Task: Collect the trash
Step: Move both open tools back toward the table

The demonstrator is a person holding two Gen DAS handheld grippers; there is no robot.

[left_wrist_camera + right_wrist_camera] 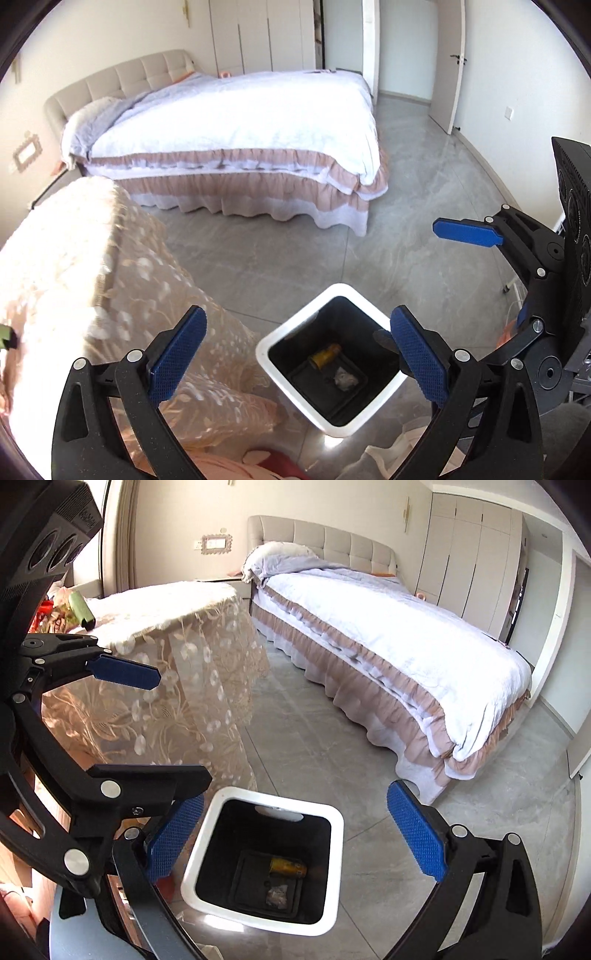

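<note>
A white-rimmed, black-lined trash bin [280, 334] [207, 827] stands on the grey floor below both grippers. Inside lie a yellow can [325, 357] [286, 866] and a crumpled grey scrap [345, 378] [277, 895]. My left gripper [299, 354] is open and empty, hovering above the bin. My right gripper [295, 843] is open and empty, also above the bin. The right gripper's blue fingers [465, 230] show at the right of the left wrist view, and the left gripper's fingers [123, 672] show at the left of the right wrist view.
A table under a lace cloth [92, 266] [177, 635] stands left of the bin, with a green bottle [80, 609] and clutter on it. A bed with a white cover [240, 122] [388, 627] lies beyond. Wardrobes and an open door [448, 66] stand at the back.
</note>
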